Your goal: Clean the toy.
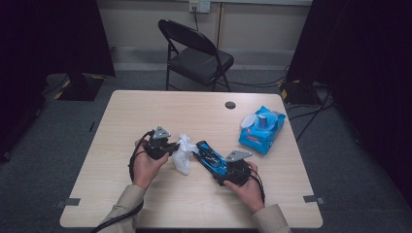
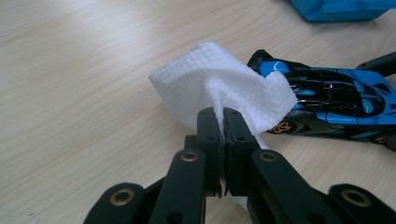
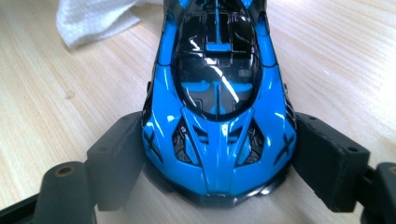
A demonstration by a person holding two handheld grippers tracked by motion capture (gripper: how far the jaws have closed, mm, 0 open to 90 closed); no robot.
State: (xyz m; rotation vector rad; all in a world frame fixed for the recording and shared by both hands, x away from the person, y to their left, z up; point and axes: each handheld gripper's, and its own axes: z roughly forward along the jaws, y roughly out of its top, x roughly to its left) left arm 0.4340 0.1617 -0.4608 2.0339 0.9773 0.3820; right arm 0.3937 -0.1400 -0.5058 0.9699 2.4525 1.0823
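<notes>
A blue and black toy car (image 1: 210,158) lies with its front end between the jaws of my right gripper (image 1: 221,167). In the right gripper view both pads (image 3: 116,154) press on the sides of the car (image 3: 217,93), near its nose. My left gripper (image 1: 172,148) is shut on a white wet wipe (image 1: 184,153), pinched at a fold between its fingertips. In the left gripper view the wipe (image 2: 219,88) hangs just left of the car (image 2: 327,102) and covers its near end. The wipe's corner (image 3: 93,18) shows beyond the car in the right gripper view.
A blue pack of wipes (image 1: 262,128) with its flap up lies at the table's right side. A small round hole (image 1: 230,105) sits near the far edge of the table (image 1: 145,111). A black folding chair (image 1: 197,53) stands behind the table.
</notes>
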